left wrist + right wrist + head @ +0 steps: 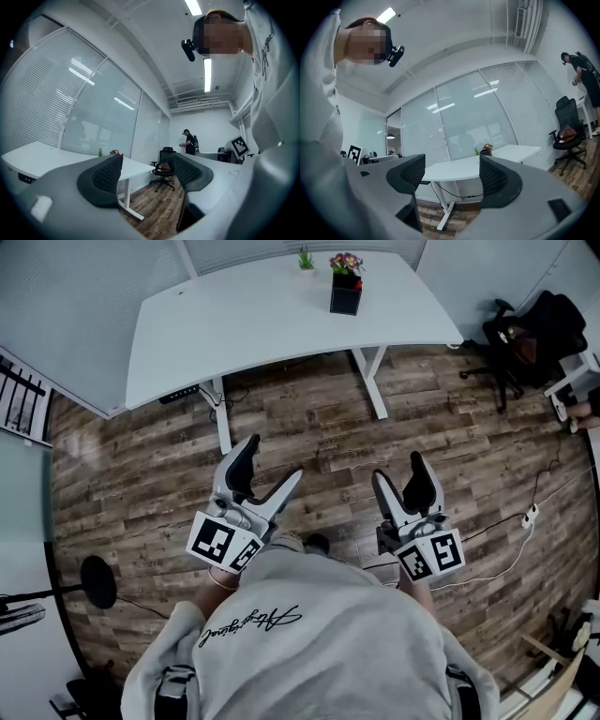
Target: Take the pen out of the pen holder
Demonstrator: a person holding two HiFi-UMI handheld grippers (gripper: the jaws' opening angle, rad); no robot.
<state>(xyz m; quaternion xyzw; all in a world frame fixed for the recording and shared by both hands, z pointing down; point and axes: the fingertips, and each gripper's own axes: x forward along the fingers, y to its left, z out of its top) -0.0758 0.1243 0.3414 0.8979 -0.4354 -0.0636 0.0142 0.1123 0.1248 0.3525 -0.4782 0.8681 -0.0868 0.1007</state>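
A black pen holder [345, 296] stands near the far edge of the white table [234, 329], with colourful tops [346, 261] sticking out of it. Single pens are too small to make out. Both grippers hang over the wooden floor, close to the person's body and well short of the table. My left gripper [275, 461] is open and empty, and so is my right gripper [397, 471]. In the right gripper view the holder [487, 149] is tiny and far off between the jaws. In the left gripper view its top [114, 152] peeks over the left jaw.
A small green plant [305, 258] stands left of the holder. A black office chair [525, 332] with things on it is at the right. A cable and power strip [530, 515] lie on the floor. Another person [189, 141] stands far back. Glass partitions run behind the table.
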